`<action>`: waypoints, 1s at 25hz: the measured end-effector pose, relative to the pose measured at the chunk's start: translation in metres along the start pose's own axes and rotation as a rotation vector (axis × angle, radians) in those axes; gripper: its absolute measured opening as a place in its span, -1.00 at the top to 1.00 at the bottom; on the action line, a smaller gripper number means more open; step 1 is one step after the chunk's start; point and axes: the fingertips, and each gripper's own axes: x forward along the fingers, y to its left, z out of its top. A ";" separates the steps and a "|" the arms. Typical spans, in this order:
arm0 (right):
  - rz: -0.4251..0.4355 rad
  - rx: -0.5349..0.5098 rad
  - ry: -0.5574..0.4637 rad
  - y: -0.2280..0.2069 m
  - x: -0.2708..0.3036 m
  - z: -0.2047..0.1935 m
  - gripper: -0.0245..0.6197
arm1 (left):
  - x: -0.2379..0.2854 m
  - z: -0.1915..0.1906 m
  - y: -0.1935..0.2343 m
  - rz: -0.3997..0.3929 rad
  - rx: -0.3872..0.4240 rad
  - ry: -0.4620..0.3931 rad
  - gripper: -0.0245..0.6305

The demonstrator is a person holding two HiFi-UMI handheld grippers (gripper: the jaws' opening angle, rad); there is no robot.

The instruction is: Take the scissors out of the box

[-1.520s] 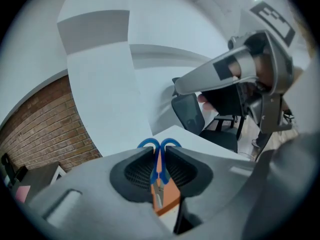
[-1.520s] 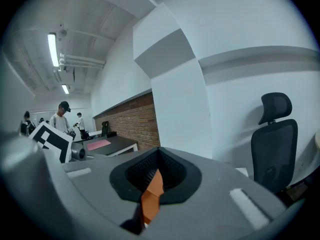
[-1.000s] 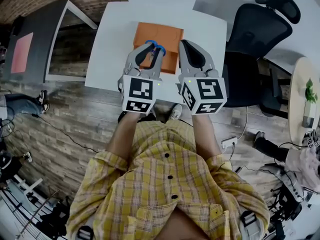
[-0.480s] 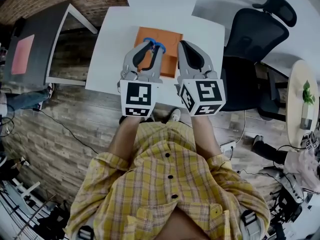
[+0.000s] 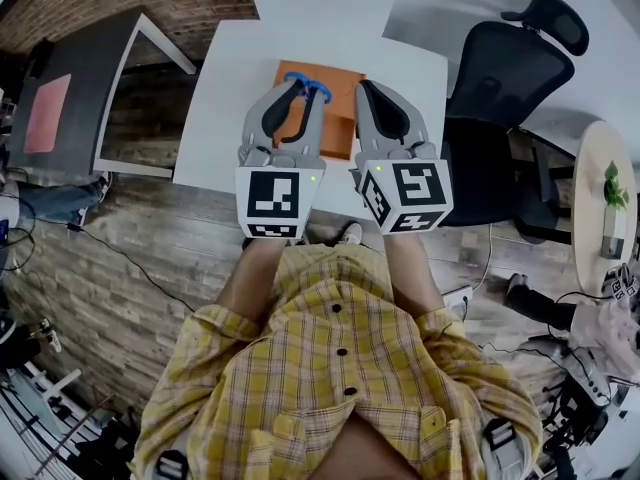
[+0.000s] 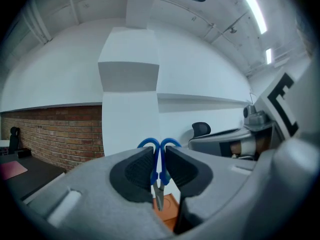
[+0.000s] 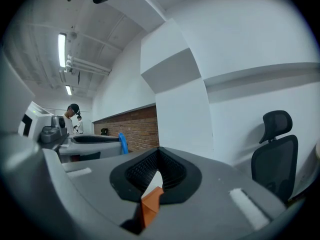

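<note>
Left gripper (image 5: 305, 89) pinches blue scissors (image 6: 159, 164), blades half hidden; right gripper (image 5: 366, 88) closed, covering part of the orange box (image 5: 340, 110)

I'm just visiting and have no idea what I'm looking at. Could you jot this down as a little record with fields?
left gripper: shut on the blue-handled scissors, blades pointing down
right gripper: jaws shut, nothing held
box: orange, on the white table, below both grippers
nearby: black office chair at the person's right
</note>
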 end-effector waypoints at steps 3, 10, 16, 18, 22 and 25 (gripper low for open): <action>0.007 -0.004 -0.008 0.000 0.001 0.003 0.91 | 0.002 0.003 0.002 -0.002 -0.024 -0.011 0.68; -0.001 -0.016 -0.029 0.003 -0.001 0.010 0.91 | 0.001 0.008 0.008 -0.005 -0.067 -0.041 0.68; -0.002 -0.022 -0.040 0.005 0.000 0.016 0.91 | 0.001 0.011 0.011 -0.007 -0.079 -0.053 0.68; -0.001 -0.021 -0.044 0.006 0.000 0.016 0.91 | 0.000 0.012 0.012 -0.008 -0.071 -0.059 0.68; -0.003 -0.023 -0.045 0.009 0.003 0.017 0.91 | 0.000 0.013 0.017 -0.011 -0.050 -0.059 0.68; -0.006 -0.025 -0.043 0.012 0.007 0.017 0.91 | -0.001 0.013 0.023 -0.008 -0.050 -0.059 0.68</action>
